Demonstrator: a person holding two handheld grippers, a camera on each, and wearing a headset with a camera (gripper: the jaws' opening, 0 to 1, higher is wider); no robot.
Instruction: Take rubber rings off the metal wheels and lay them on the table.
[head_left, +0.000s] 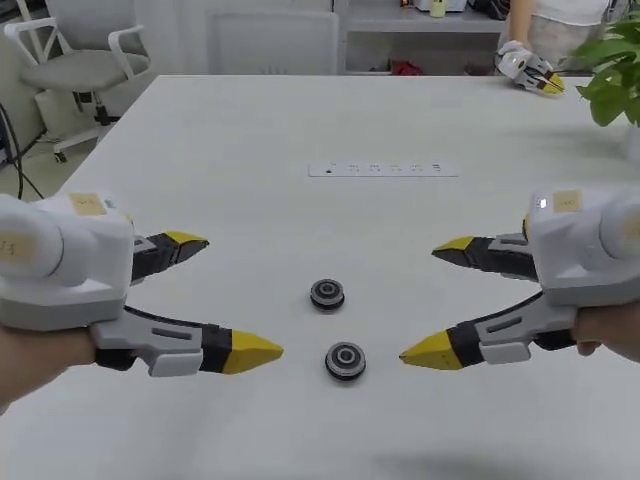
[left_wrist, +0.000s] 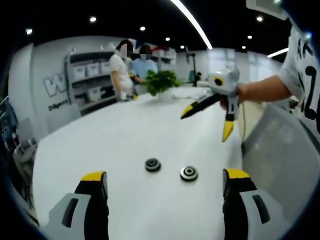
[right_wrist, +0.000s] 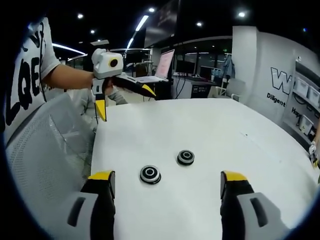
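Observation:
Two small metal wheels with black rubber rings lie flat on the white table: one farther (head_left: 327, 294) and one nearer (head_left: 346, 361). My left gripper (head_left: 232, 296) hovers open to their left, yellow tips pointing right. Opposite it, my right gripper (head_left: 432, 298) is open too, tips pointing left. Both wheels sit between the two grippers, untouched. The left gripper view has the wheels (left_wrist: 153, 164) (left_wrist: 189, 173) ahead of its open jaws, with the right gripper (left_wrist: 207, 123) beyond. From the right gripper view the wheels (right_wrist: 150, 174) (right_wrist: 185, 157) lie ahead and the left gripper (right_wrist: 125, 104) is beyond.
A flush socket strip (head_left: 383, 169) is set into the table farther back. A potted plant (head_left: 612, 72) stands at the far right edge. Another person's gripper (head_left: 528, 70) rests at the far end. An office chair (head_left: 78, 62) stands off the far left corner.

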